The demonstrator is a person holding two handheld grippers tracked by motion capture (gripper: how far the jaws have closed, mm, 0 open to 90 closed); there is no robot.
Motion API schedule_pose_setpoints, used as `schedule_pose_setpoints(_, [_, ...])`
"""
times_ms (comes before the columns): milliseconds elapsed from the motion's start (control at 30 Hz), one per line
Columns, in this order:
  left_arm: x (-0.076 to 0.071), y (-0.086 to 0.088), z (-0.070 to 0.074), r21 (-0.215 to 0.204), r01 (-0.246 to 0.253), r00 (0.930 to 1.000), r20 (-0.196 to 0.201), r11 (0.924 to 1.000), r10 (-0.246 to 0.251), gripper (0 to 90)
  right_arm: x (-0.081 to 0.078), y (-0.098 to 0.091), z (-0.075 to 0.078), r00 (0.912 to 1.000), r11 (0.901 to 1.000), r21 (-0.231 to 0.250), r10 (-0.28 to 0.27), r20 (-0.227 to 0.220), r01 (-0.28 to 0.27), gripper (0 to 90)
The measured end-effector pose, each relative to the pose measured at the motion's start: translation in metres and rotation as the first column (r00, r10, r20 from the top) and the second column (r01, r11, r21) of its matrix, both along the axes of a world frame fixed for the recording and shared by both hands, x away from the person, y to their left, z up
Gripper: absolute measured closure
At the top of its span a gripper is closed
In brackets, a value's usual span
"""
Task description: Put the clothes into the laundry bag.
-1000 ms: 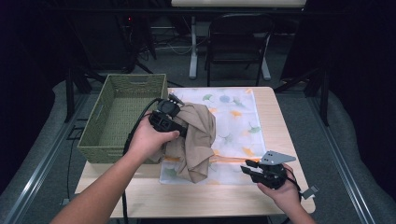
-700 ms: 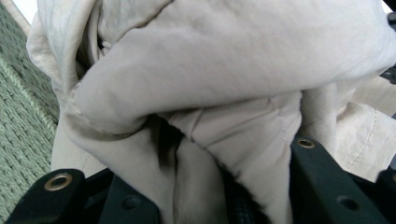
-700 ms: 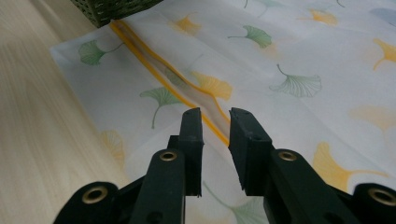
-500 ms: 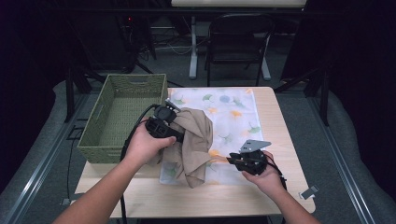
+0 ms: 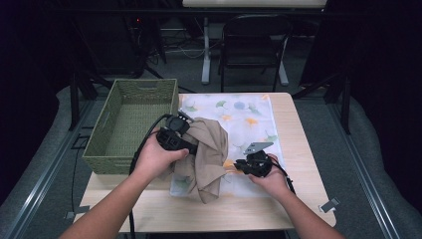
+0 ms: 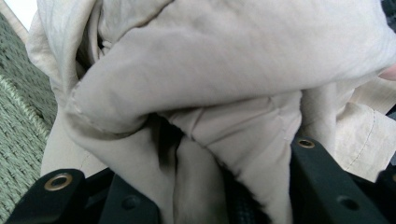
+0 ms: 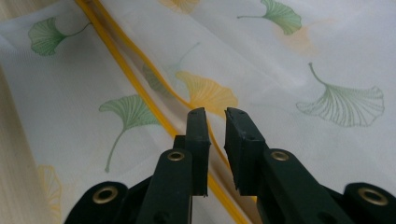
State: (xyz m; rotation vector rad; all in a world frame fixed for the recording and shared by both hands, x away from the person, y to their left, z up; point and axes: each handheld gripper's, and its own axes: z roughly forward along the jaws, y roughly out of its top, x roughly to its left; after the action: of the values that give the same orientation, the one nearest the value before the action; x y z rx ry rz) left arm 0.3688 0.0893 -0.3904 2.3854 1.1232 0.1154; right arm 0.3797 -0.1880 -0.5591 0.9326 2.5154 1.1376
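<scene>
Two grippers working: my left gripper (image 5: 186,142) is gripping the garment (image 5: 206,154) over the bag (image 5: 249,114) on the counter (image 5: 293,124); my right gripper's (image 7: 215,122) narrowly parted jaws, just closing, are nearing the zipper (image 7: 135,74), needing a pinch next.

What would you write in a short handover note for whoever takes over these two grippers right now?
Left gripper: shut on the tan garment, held bunched above the bag.
Right gripper: jaws have just been closing, now a narrow gap over the bag's yellow zip; whether they pinch it is unclear.
Basket: at the table's left, beside the bag.
Done: garment lifted, right gripper brought to the zip edge.
Left, probably: grip the bag's opening, feed the garment in.
</scene>
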Motion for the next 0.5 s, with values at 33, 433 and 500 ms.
schedule_pose_setpoints(33, [0.0, 0.0, 0.0, 0.001, 0.001, 1.0, 0.0, 1.0, -0.001, 62.2, 0.001, 0.002, 0.0, 1.0, 1.0, 0.007, 0.002, 0.001, -0.002, 79.1])
schedule_pose_setpoints(433, [-0.002, -0.001, 0.0, 0.002, 0.005, 1.0, 0.001, 1.0, -0.005, 62.1, 0.012, 0.019, -0.008, 0.9985, 0.998, -0.045, 0.042, -0.037, -0.043, 73.4])
schedule_pose_setpoints(500, [-0.002, -0.002, 0.0, 0.001, 0.005, 1.0, -0.001, 1.0, -0.005, 62.1, 0.013, 0.02, -0.009, 0.9965, 0.995, -0.074, 0.064, -0.054, -0.067, 75.1])
